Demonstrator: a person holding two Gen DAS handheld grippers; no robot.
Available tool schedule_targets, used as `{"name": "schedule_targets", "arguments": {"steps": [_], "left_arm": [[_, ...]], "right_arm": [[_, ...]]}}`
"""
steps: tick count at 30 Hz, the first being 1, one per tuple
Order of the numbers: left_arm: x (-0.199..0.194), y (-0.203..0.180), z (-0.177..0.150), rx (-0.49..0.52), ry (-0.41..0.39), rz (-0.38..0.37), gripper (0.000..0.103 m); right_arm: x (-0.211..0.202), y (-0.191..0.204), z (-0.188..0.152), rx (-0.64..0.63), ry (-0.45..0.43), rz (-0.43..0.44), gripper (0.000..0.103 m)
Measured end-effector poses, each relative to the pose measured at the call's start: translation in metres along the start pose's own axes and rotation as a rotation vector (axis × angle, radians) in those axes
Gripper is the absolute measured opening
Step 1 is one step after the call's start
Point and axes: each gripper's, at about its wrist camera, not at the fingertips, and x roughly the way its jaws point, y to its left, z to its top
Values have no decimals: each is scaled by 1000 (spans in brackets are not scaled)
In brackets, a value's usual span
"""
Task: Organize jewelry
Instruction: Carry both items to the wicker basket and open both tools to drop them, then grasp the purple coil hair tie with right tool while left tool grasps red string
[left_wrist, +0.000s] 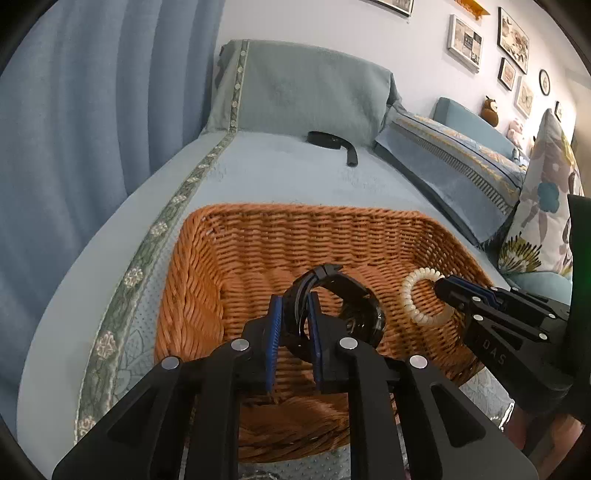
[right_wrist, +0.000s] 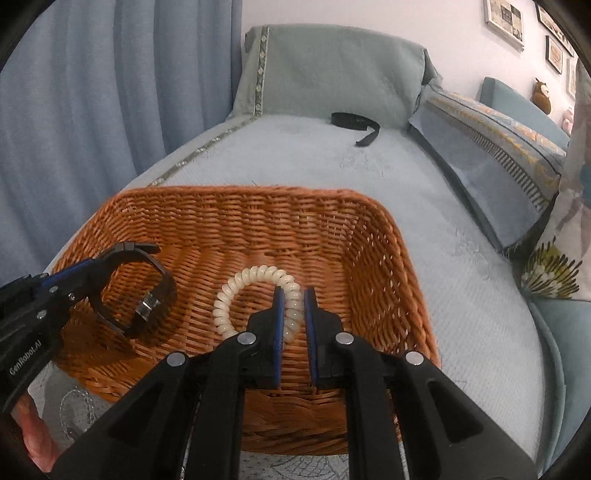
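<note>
An orange wicker basket (left_wrist: 258, 240) (right_wrist: 236, 218) sits on the light blue bed cover. My left gripper (left_wrist: 295, 301) (right_wrist: 86, 267) is shut on the strap of a black wristwatch (left_wrist: 343, 295) (right_wrist: 151, 291) and holds it over the inside of the basket. My right gripper (right_wrist: 293, 291) (left_wrist: 439, 286) is shut on a cream spiral coil bracelet (right_wrist: 251, 284) (left_wrist: 413, 295), held over the basket's right half. A black band (left_wrist: 332, 142) (right_wrist: 352, 123) lies on the cover beyond the basket.
A teal backrest cushion (left_wrist: 303, 88) stands behind. A patterned pillow (left_wrist: 454, 162) and a floral cushion (left_wrist: 546, 206) lie to the right. A blue curtain (left_wrist: 92, 110) hangs on the left. A clear chain bracelet (right_wrist: 75, 410) lies on the cover by the basket's near left corner.
</note>
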Motion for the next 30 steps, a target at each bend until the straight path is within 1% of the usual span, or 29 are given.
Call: {"name": "schedule_targets", "arguments": {"steps": [1,2,3,4,5,6,7,11,15,19,22,24,26,27,28,29,30], "left_arm": [[-1,1,-1,-6,2,-5,13],[-4,3,0,-14,-1,-9,17],[-7,4,-1,-17,-6,-18,26],[-13,5,-1,-19,-14,-26,30],[-19,6,-1,-20,-24,-30,36],[-30,7,-1,-20,-37,-40,41],[-38,9,-2,-21,-45,-47,42],[-84,14,-3,-33,-92,-74,42],[-144,21,-7,-58,-165,-107,43],[-180,24,-24,-75,-184,-102,43],[-194,29,-49,-107,-153,-73,43],[-195,38,-67,-144,-120,-80,43],[-191,45,-86,-175,-89,-85,43],[-187,48,-99,-190,-58,-90,43],[-183,51,-108,-198,-38,-91,43],[-180,53,-115,-197,-27,-93,43],[-179,53,-125,-180,-16,-102,43]], "right_arm": [[1,-1,-1,5,7,-5,10],[3,-2,-1,11,17,1,11],[3,-4,-3,18,22,13,14],[1,-5,-3,29,28,36,24],[-2,-8,-4,40,29,56,37],[-6,-10,-5,46,21,62,44],[-14,-11,-6,51,0,62,46],[-53,-11,-6,47,-56,99,46],[-106,-12,-8,42,-131,127,46],[-146,-16,-19,43,-183,148,46],[-163,-16,-36,39,-196,148,46],[-167,-13,-50,33,-184,151,46],[-166,-9,-63,33,-159,163,45],[-162,-6,-73,37,-135,174,44],[-158,-3,-80,39,-114,184,40],[-153,0,-86,42,-92,192,38],[-148,2,-92,48,-71,196,38]]}}
